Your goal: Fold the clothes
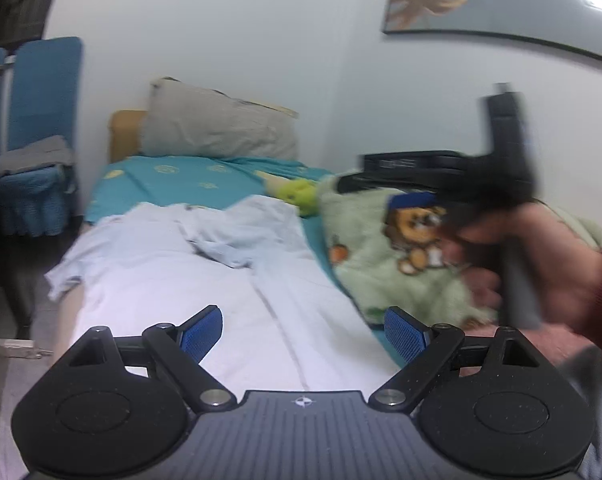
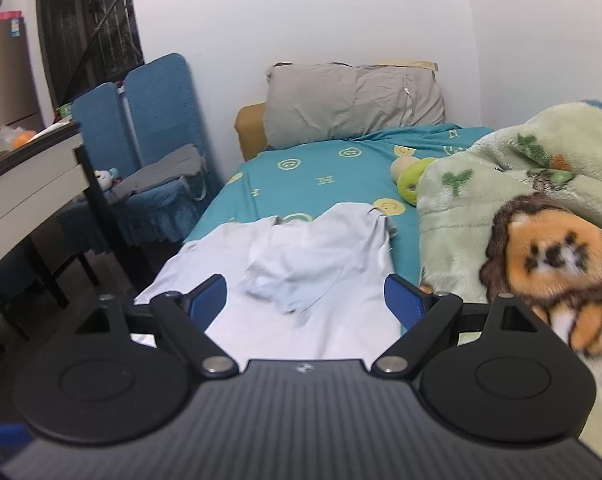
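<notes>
Both hand-held grippers hover wide apart above a pale blue garment on the bed.

The left hand-held gripper point(image 1: 303, 330) and right hand-held gripper point(image 2: 305, 300) hold nothing. The pale blue cotton garment point(image 2: 297, 280) lies centre frame on the teal patterned bed sheet point(image 2: 321, 172), its upper part folded over and rumpled, beside a green fleece lion-print blanket point(image 2: 501, 208) at right.

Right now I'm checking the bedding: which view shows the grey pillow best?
The right wrist view: the grey pillow is sharp and whole against the wall. The left wrist view shows it smaller and blurred, though also unobstructed.
</notes>
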Available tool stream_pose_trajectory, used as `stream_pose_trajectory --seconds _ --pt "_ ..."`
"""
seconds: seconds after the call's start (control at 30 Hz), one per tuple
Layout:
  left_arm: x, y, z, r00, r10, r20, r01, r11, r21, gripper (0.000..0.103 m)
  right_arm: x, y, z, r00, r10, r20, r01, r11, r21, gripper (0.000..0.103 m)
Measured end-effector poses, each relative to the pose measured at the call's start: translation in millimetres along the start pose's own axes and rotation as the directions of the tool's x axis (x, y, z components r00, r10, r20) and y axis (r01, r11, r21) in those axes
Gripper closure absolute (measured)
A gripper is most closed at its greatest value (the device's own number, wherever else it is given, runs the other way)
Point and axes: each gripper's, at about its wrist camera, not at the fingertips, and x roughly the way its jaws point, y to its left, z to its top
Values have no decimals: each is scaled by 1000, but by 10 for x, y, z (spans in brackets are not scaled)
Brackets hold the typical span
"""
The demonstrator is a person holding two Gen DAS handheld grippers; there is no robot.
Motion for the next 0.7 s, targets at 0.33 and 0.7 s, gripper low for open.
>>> stream_pose_trajectory --seconds 0.33,0.7 --pt "-185 407 137 984 165 64 -160 984 -78 8 -565 456 -479 994 56 93 -60 997 39 16" --pt "-268 413 181 958 268 102 -258 961 -103 0 -429 537 -728 996 33 80 -30 999 -38 16"
